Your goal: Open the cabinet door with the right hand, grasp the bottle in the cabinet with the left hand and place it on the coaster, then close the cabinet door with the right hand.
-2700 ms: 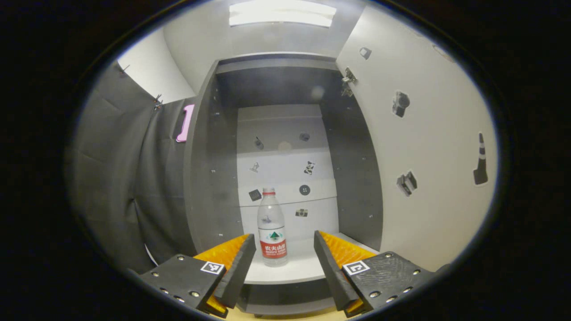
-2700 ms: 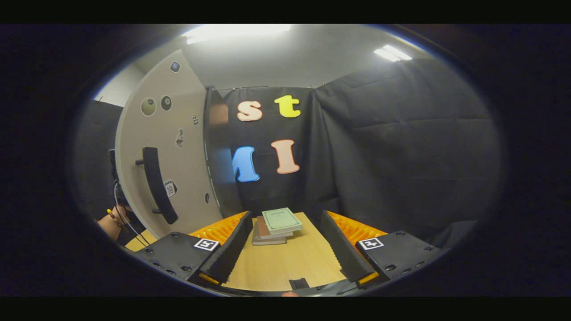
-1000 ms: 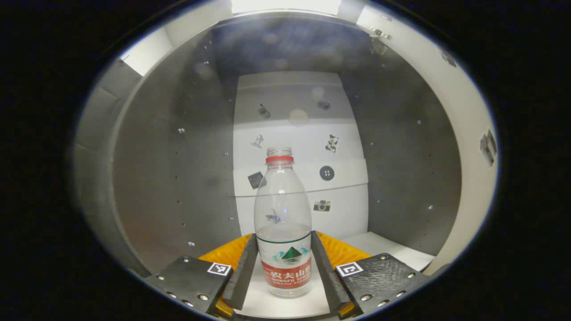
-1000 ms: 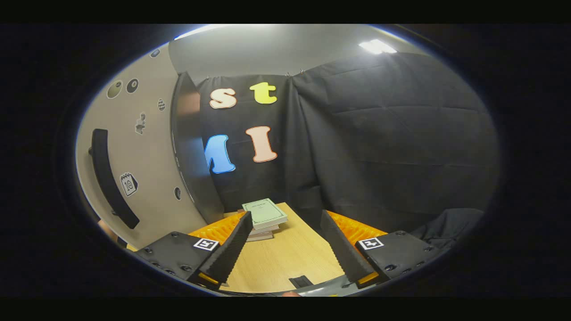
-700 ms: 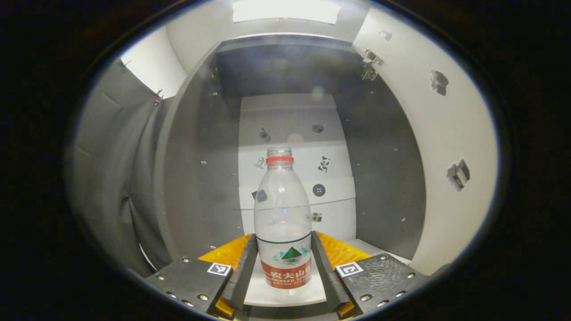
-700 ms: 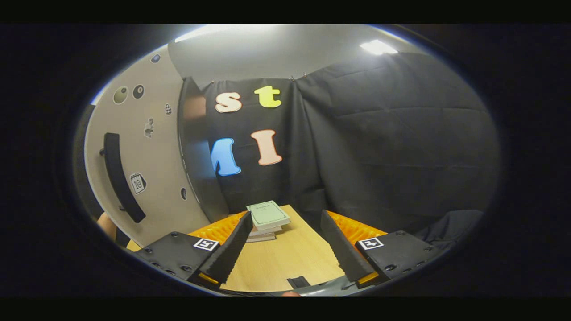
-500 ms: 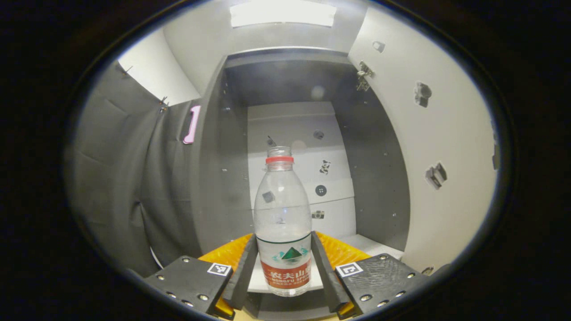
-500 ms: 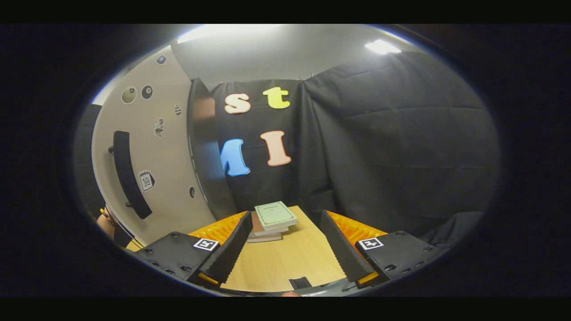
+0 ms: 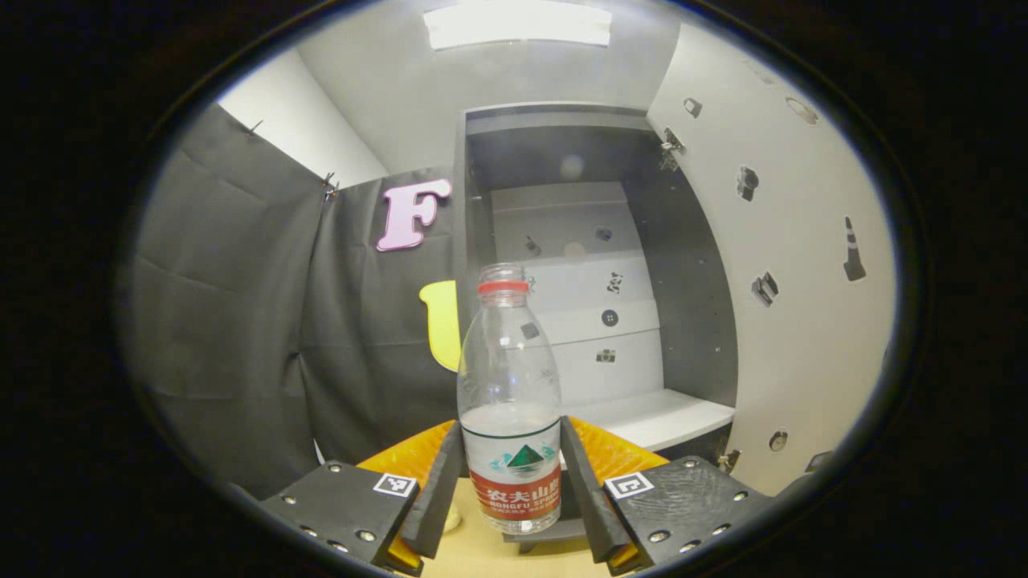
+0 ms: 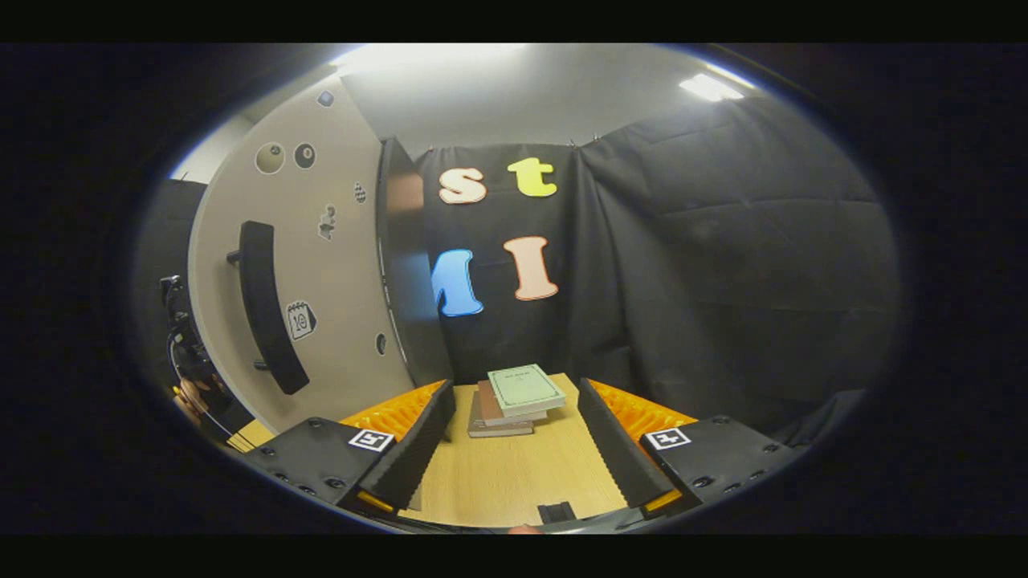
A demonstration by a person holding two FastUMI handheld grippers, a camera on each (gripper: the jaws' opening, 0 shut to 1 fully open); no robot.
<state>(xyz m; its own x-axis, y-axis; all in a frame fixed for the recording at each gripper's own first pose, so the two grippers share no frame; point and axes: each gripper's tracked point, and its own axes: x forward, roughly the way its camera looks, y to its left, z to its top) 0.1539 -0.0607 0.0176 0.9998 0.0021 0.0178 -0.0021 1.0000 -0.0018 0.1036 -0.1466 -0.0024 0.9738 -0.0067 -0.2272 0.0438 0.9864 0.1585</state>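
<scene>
My left claw [image 9: 511,474] is clamped on the bottle [image 9: 509,401], both fingers [image 9: 434,490] pressing against its labelled lower half, one on each side. The bottle stands upright between them, clear plastic with a red ring at the neck and no cap on top, and there is water in it up to about the top edge of the label. I hold it out in front of the cabinet [image 9: 562,257], clear of the white shelf [image 9: 654,417] inside, which lies behind it and off to the right in the left gripper view. The cabinet door [image 9: 791,297] is swung wide open on the right, pale with small stickers dotted over it, and a hinge shows near its top corner. Below the bottle I see a strip of the wooden table [image 9: 474,554]. My right claw [image 10: 510,453] is spread wide with nothing between its fingers, hanging above the table [image 10: 514,474] and pointing toward a small stack of books [image 10: 514,400] with a green one on top, which sits near the black cloth wall. In the right gripper view the outer face of the door [image 10: 321,265] stands to the left with its long dark handle [image 10: 269,309], well apart from my claw, and past the door's edge a bit of my hand [image 10: 193,393] shows.
</scene>
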